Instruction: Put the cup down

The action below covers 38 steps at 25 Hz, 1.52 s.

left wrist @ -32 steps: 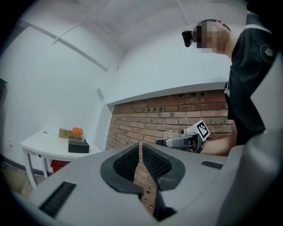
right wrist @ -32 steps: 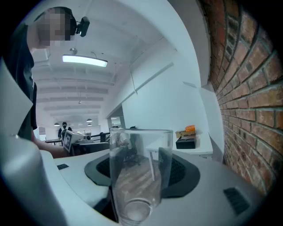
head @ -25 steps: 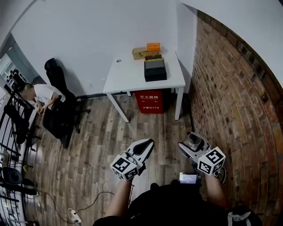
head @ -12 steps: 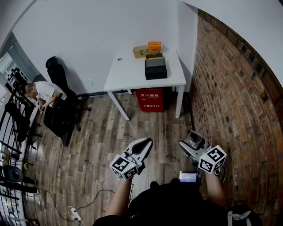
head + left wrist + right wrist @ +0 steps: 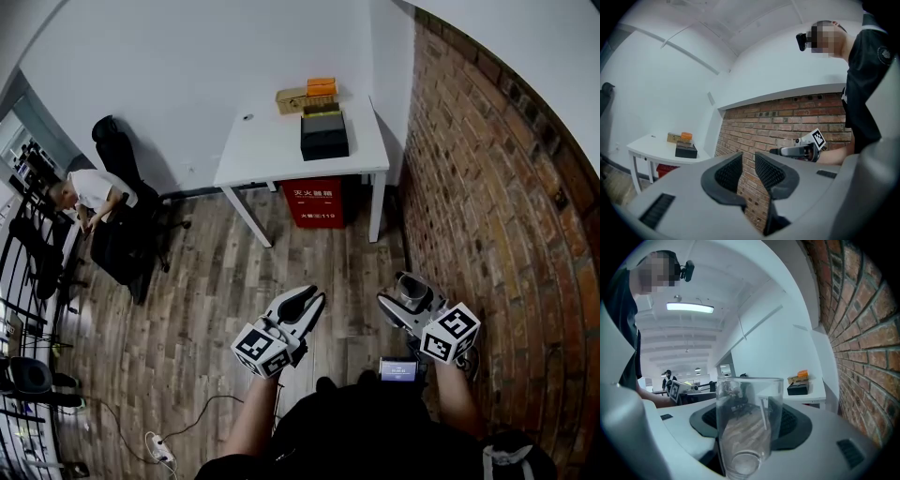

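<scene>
A clear drinking glass, the cup (image 5: 747,427), stands upright between the dark pads of my right gripper (image 5: 749,414), which is shut on it. In the head view the cup (image 5: 412,289) and right gripper (image 5: 403,300) hang over the wooden floor near the brick wall. My left gripper (image 5: 305,300) is held beside it at the left. Its jaws are opening, and a narrow gap shows between the ribbed pads (image 5: 729,172) with nothing in it. The white table (image 5: 272,150) stands far ahead against the wall.
On the table lie a black box (image 5: 324,137) and an orange box (image 5: 321,87); a red box (image 5: 315,202) sits beneath. A brick wall (image 5: 506,206) runs along the right. A seated person (image 5: 89,197) and black chair (image 5: 117,150) are at left. A power strip (image 5: 157,452) lies near my feet.
The left gripper's jaws have parted a little. Both grippers stay roughly where they were, and the right one still holds the cup. The view has shifted slightly.
</scene>
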Each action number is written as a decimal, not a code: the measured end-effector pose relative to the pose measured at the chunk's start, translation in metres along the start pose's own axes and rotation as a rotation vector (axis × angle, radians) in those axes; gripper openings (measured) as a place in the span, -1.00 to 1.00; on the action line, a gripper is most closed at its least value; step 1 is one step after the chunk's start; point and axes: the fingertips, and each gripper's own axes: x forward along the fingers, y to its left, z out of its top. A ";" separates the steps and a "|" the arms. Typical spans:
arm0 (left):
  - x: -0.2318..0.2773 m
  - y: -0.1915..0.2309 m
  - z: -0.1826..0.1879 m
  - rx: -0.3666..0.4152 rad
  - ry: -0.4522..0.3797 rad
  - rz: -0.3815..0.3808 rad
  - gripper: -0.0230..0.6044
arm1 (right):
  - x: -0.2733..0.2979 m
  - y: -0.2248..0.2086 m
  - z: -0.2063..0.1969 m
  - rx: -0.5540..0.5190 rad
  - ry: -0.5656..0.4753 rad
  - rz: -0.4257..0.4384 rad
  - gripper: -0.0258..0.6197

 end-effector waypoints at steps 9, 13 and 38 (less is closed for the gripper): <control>0.006 -0.008 -0.017 -0.022 -0.001 0.038 -0.51 | -0.007 -0.025 -0.007 0.020 0.004 0.025 -0.06; 0.012 0.001 -0.027 0.045 0.057 0.047 -0.51 | 0.002 -0.034 -0.009 0.031 0.005 0.025 -0.06; 0.138 0.262 0.018 0.210 0.115 -0.070 -0.22 | 0.220 -0.177 0.045 0.030 0.019 -0.135 -0.06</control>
